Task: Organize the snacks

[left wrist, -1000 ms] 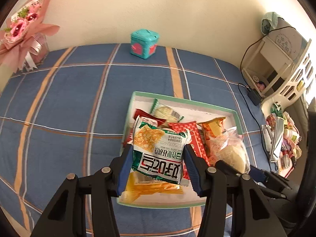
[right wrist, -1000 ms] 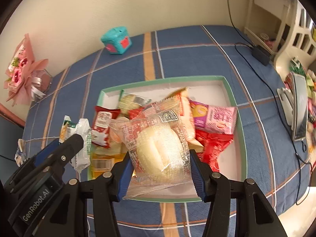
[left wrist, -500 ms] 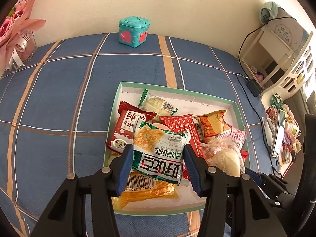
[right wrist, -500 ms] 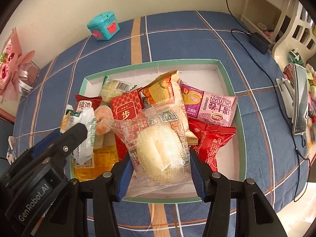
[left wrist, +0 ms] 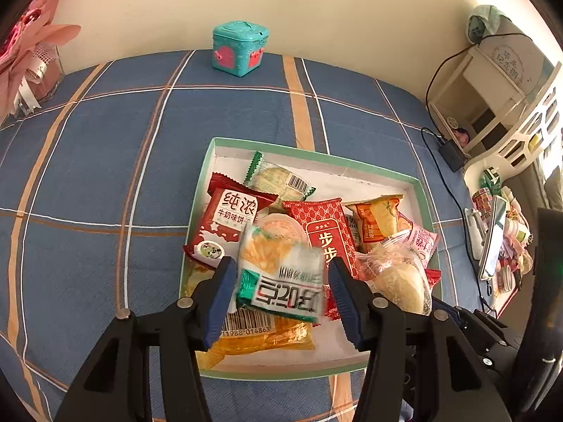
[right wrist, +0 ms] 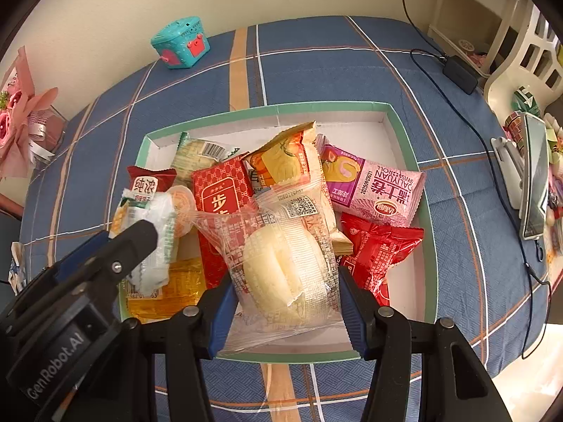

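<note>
Dropped lower over the tray (left wrist: pixel 420 190) since a second ago, both views tighter on the pile. Left gripper (left wrist: pixel 281 281): jaws opening, green-and-white snack packet (left wrist: pixel 281 274) between the blue pads, motion-blurred; gap visible at the right pad, so looks released or nearly so, contact on the left pad can't be told. Hangs above the yellow packet (left wrist: pixel 260 337) at the tray's near-left corner. Right gripper (right wrist: pixel 285 302): part open, clamped on the clear bag with a pale bun (right wrist: pixel 281 267), pads pressing both sides of the film, bag upright over the tray's near edge. Same bag seen at right in the left view, beside the left gripper. Count in tray, lying: 1 yellow packet, 1 dark-red milk biscuit packet (left wrist: pixel 232 218), 1 green-edged clear cracker pack (left wrist: pixel 278 179), 1 red patterned packet (right wrist: pixel 220 197), 1 orange packet (right wrist: pixel 281 158), 1 pink Swiss roll packet (right wrist: pixel 373 186), 1 bright red packet (right wrist: pixel 376 253), 1 small round cup with orange lid (right wrist: pixel 181 198). Plus 2 held over it: green-and-white packet, bun bag. 10 snacks visible, some overlapped, more underneath can't be told. Tray green-rimmed, white inside, on blue plaid cloth (left wrist: pixel 88 161). Off tray: 1 teal box (left wrist: pixel 239 47) by the wall, 1 pink bouquet (right wrist: pixel 21 123) far left.
</note>
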Motion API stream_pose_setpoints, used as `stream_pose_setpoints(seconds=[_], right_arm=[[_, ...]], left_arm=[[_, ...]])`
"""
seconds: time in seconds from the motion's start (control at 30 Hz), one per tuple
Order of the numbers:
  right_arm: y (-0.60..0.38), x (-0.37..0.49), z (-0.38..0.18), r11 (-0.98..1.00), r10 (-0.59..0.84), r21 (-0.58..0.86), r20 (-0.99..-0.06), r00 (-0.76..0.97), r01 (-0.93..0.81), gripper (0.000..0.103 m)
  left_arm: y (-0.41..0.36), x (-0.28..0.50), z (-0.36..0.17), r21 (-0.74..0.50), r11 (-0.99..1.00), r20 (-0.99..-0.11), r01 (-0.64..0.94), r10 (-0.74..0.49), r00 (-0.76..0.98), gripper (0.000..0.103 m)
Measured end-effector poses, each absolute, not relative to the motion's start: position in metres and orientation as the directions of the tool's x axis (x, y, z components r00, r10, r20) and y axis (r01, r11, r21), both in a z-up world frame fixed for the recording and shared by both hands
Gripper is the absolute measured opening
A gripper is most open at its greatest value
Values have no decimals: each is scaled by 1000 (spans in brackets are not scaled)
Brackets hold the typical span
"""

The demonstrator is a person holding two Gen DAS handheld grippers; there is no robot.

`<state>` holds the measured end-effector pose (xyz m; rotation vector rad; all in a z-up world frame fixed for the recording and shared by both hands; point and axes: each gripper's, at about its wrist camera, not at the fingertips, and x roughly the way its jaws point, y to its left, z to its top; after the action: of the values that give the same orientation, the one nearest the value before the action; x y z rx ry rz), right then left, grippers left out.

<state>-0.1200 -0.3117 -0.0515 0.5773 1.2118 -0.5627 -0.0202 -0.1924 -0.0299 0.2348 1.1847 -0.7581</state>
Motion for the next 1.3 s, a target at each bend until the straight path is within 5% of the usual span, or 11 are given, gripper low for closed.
stream_pose_setpoints(seconds=[0.3,0.4,0.83,0.93,1.3], right_arm=[[-311,-120,-53,730,-89,108,-964,250,675,57],[-311,-120,-52,731,-91,106,-964,251,674,58],[-311,-118,-50,737,-111,107,-955,277,668,85],[-308,-118,-49,741,-117,110,-950,289,663,103],[-298,-125,-46,748,-129,124,-936,327,652,103]], left_arm=[[-186,-17,-26,-206,753,-899,625,-397,182,60],[-180,-12,-27,-131,787,-913,603,-333,235,72],[-152,4,-30,34,842,-906,538,-201,371,95],[-146,3,-29,53,843,-899,535,-193,392,97],[-134,-8,-22,169,839,-855,518,-137,501,97]])
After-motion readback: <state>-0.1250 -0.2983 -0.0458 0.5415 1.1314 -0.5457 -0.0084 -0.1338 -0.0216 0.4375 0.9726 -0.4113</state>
